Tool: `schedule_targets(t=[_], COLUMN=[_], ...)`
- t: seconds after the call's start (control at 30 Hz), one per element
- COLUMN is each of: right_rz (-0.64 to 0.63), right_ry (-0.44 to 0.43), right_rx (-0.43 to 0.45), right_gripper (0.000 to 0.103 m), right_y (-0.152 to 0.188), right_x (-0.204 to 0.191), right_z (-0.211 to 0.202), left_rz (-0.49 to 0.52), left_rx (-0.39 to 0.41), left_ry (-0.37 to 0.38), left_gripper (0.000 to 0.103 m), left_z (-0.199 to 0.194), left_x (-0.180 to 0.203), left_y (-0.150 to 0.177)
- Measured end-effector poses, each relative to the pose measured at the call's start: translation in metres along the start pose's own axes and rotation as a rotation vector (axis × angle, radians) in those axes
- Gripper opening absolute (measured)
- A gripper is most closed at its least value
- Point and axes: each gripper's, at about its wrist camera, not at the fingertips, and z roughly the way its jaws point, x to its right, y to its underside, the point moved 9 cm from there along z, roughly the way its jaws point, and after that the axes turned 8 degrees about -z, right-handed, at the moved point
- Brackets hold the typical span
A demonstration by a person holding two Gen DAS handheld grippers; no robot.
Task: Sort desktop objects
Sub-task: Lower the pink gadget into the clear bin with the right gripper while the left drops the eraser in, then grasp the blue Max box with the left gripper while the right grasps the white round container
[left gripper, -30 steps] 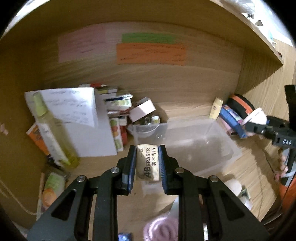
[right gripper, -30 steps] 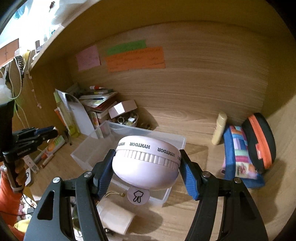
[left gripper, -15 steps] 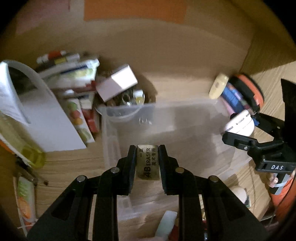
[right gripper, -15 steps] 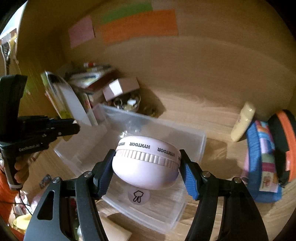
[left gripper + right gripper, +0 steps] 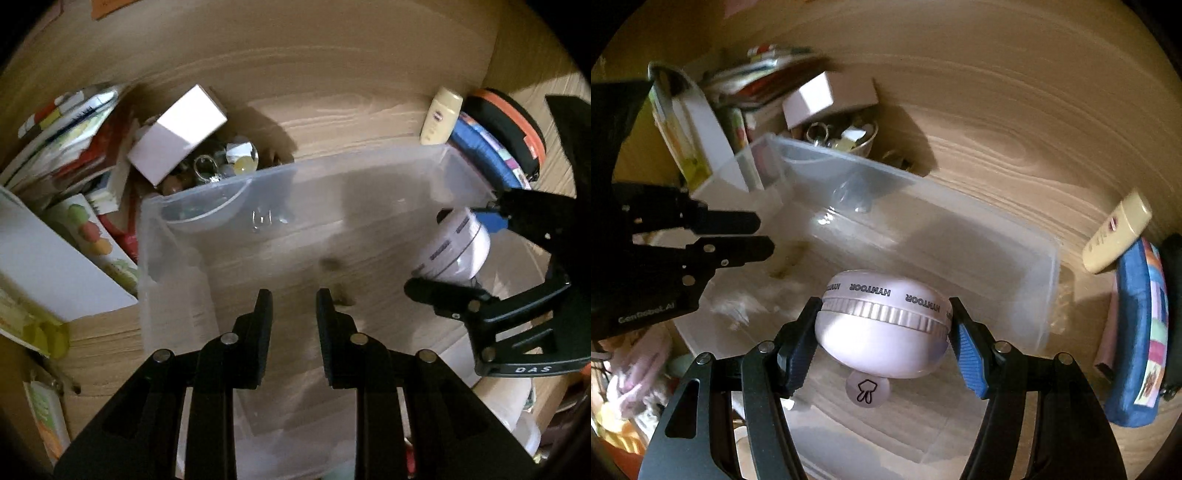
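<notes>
Left gripper (image 5: 293, 306) spread, empty, over clear bin (image 5: 369, 166); eraser hidden or blurred. Right gripper (image 5: 884, 332) pinching round pink case (image 5: 882, 332), lower centre; underside hidden.

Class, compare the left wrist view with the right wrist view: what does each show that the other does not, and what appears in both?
Only the left wrist view shows the left gripper head-on, with nothing between its fingers, and the orange-rimmed black round case.

Only the right wrist view shows the HYNTOOR lettering on the white round device clamped in the right gripper, and the small tag with a rabbit outline beneath it.

Both show the clear plastic bin, the white cardboard box, the cream squeeze tube and the blue patchwork pouch.
</notes>
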Motion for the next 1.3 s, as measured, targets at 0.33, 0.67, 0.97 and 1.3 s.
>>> schedule_targets(t=[0.33, 0.67, 0.97, 1.3], right_rz=[-0.004, -0.02, 0.015, 0.015], right_ry=[0.025, 0.141, 0.204, 0.287], right_rx=[-0.014, 0.015, 0.12, 0.256], right_gripper=[0.063, 0.067, 0.074, 0.085], right_y=[-0.003, -0.007, -0.003, 0.013], right_x=[-0.002, -0.004, -0.007, -0.027], right_z=[0.0, -0.014, -0.068, -0.143], left_rz=[0.006, -0.013, -0.036, -0.098], left_rx=[0.008, 0.051, 0.163, 0.31], left_ry=[0.004, -0.003, -0.031, -0.095], left_gripper=[0.024, 0.031, 0.054, 0.073], left_z=[0.001, -0.028, -0.083, -0.152], left_x=[-0.004, -0.017, -0.019, -0.042], left_y=[-0.004, -0.002, 0.001, 0.027])
